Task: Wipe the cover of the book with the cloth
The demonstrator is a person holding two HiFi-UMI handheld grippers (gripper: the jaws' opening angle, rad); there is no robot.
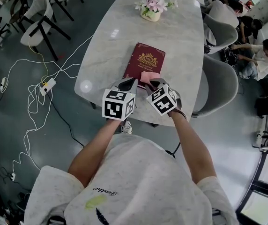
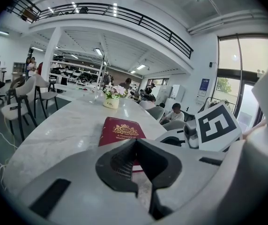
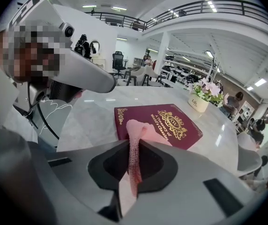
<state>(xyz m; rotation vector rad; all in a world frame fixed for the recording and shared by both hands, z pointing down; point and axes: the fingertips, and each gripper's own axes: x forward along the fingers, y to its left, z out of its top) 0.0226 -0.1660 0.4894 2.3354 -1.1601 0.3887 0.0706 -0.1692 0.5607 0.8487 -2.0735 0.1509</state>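
A dark red book (image 1: 145, 61) with a gold crest lies flat on the marble table (image 1: 120, 27), also seen as the book (image 2: 121, 129) and the book (image 3: 171, 121). A pink cloth (image 3: 135, 139) is pinched between the jaws of my right gripper (image 3: 133, 150) and drapes onto the book's near edge; in the head view the cloth (image 1: 149, 77) shows just ahead of the right gripper (image 1: 156, 84). My left gripper (image 1: 130, 83) hovers at the book's near left corner, its jaws closed together with nothing between them, and appears as the left gripper (image 2: 135, 142).
A small pot of pink flowers (image 1: 152, 8) stands at the table's far end. Grey chairs (image 1: 220, 81) line the right side, with seated people (image 1: 258, 55) beyond. White cables (image 1: 35, 93) and a power strip lie on the floor at left.
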